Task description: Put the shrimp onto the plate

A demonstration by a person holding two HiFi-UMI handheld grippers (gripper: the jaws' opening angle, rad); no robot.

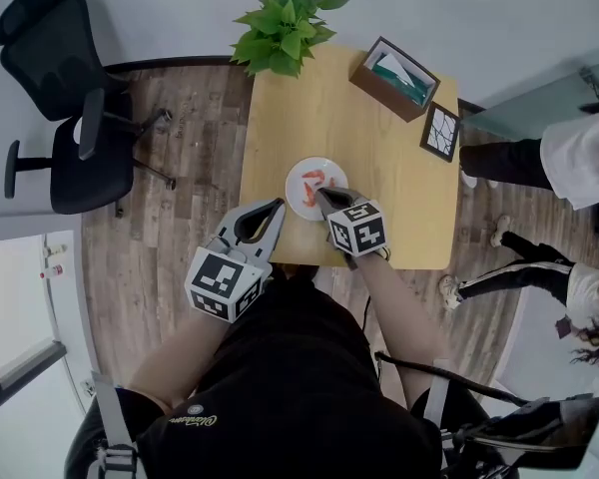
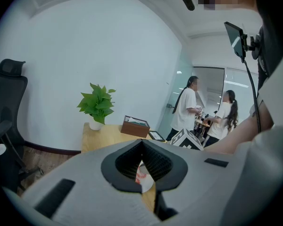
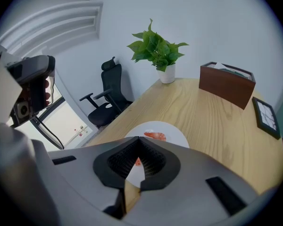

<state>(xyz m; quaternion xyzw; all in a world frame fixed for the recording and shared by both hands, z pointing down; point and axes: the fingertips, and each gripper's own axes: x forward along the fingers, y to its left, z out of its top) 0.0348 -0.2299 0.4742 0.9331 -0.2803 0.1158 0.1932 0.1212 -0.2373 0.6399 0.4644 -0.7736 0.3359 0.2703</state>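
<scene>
Fingers (image 2: 114, 167) of our left gripper (image 2: 141, 141) meet at the tips with nothing between them, and our right gripper (image 3: 140, 138) is likewise closed and empty. We hold the right one over the near rim of the white plate (image 1: 299, 176), the left near the tabletop's (image 1: 379, 158) near left corner. The shrimp (image 1: 315, 180) lies on the plate, in the tabletop's near half.
</scene>
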